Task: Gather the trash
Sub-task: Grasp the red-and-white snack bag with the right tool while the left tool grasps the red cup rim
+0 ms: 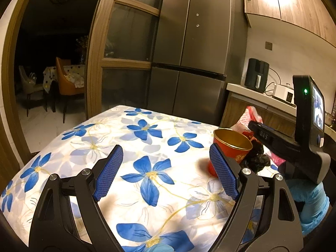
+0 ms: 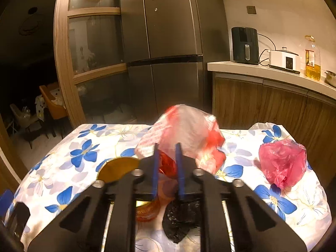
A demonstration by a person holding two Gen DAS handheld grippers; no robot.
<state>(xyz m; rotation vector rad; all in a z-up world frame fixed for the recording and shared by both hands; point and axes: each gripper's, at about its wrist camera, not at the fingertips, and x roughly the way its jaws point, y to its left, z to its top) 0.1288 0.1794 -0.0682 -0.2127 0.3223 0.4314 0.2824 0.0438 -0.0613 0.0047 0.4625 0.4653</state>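
Observation:
A red paper cup (image 1: 232, 147) with a gold inside stands on the flowered tablecloth (image 1: 147, 147), just past my left gripper's right finger. My left gripper (image 1: 166, 168) is open and empty. My right gripper (image 2: 167, 159) is shut on a white and red plastic bag (image 2: 184, 130) and holds it above the table; that bag also shows in the left wrist view (image 1: 248, 118). The cup's gold rim (image 2: 117, 169) sits left of it. A crumpled black bag (image 2: 180, 220) lies under the right gripper. A pink plastic bag (image 2: 282, 161) lies to the right.
A steel fridge (image 2: 163, 42) and a glass-door cabinet (image 2: 94, 42) stand behind the table. A counter (image 2: 273, 73) on the right holds an air fryer (image 2: 244, 45), a cooker and an oil bottle. A dark dining room opens at the left.

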